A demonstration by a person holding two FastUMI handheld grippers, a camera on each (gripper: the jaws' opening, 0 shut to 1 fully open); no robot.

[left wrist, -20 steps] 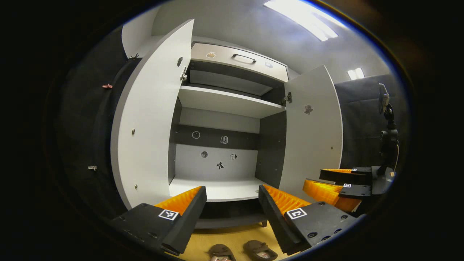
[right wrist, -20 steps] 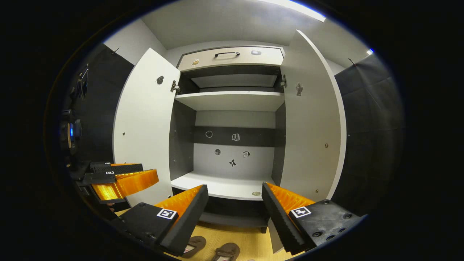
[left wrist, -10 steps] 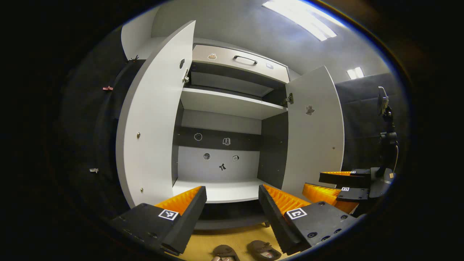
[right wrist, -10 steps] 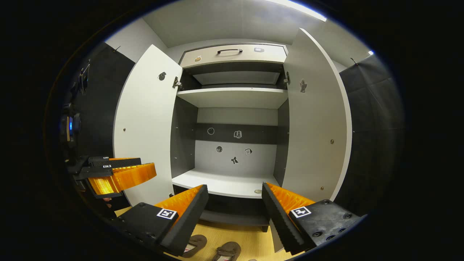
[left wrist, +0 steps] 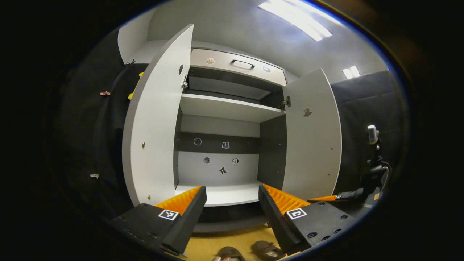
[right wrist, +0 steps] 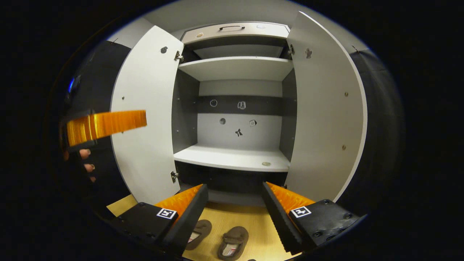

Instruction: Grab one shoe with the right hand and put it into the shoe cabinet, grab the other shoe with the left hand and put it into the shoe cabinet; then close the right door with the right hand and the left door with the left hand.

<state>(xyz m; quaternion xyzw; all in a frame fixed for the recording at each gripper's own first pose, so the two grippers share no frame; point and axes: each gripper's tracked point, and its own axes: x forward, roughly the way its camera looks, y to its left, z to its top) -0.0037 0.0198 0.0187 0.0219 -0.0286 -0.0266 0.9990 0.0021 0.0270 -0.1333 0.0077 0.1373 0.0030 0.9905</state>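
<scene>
Brown shoes lie side by side on floor; our right gripper, fingers apart, risks nudging both together.

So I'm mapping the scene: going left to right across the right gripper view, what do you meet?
Left claw → left door → lower shelf → right door.
</scene>
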